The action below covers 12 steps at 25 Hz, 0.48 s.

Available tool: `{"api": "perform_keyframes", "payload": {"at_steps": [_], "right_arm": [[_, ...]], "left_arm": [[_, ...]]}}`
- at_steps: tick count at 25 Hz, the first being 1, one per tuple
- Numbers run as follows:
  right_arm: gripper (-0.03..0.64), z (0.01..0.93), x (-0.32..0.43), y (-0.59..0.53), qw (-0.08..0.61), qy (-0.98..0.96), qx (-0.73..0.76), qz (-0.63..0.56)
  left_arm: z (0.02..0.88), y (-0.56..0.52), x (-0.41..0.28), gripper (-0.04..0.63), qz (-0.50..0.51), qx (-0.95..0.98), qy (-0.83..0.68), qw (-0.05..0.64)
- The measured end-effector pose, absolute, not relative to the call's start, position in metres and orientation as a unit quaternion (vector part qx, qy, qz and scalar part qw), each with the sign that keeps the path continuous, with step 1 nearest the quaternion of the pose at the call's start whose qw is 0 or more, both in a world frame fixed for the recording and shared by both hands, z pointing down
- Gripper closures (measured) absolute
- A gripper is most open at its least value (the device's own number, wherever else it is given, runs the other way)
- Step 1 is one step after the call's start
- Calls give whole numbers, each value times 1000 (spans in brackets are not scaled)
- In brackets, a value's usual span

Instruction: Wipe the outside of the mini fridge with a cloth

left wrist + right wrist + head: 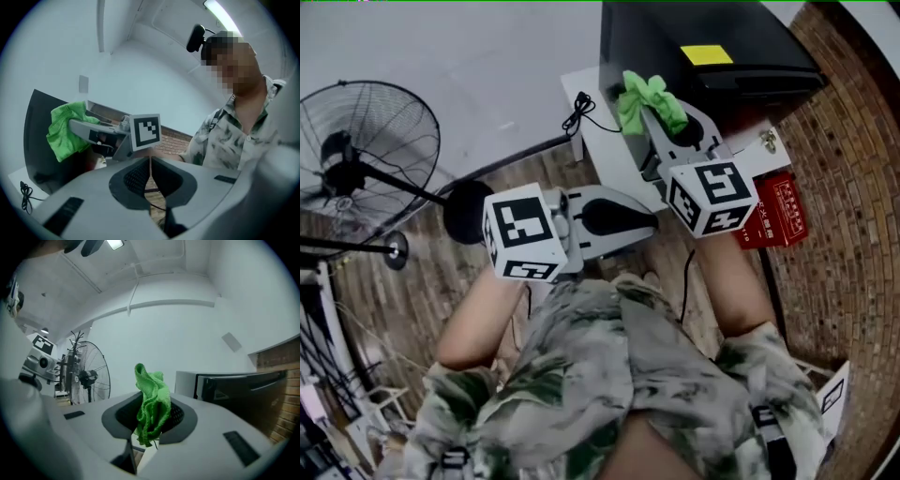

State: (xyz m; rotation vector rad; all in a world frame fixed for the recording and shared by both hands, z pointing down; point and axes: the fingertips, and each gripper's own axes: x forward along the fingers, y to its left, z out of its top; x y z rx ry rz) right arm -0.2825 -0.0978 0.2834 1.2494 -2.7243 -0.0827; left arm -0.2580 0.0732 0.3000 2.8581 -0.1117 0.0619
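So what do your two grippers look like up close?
The left gripper and the right gripper are both smooth light grey shells with dark ribbed pads inside. Each carries a white cube printed with black square markers. The person's shirt is short-sleeved, with a green-and-white blotchy print.

A big pedestal fan (366, 150) stood at ten o'clock on the brick floor (853, 216), its pole slanting down to a round black base (467, 211) nearer the middle. At twelve o'clock, a low white table (614, 155) carried a coiled black cable (578, 112) by its left corner. A red box (773, 214) with white print lay at three o'clock, near the table.
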Motion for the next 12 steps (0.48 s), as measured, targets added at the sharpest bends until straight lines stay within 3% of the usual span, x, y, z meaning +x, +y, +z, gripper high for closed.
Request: {"api": "perform_keyframes", "payload": {"at_steps": [12], "right_arm": [[523,279,-270,-133,52,-811,581,-49]], "left_arm": [[304,85,-291,566,10,988,31,152]]}}
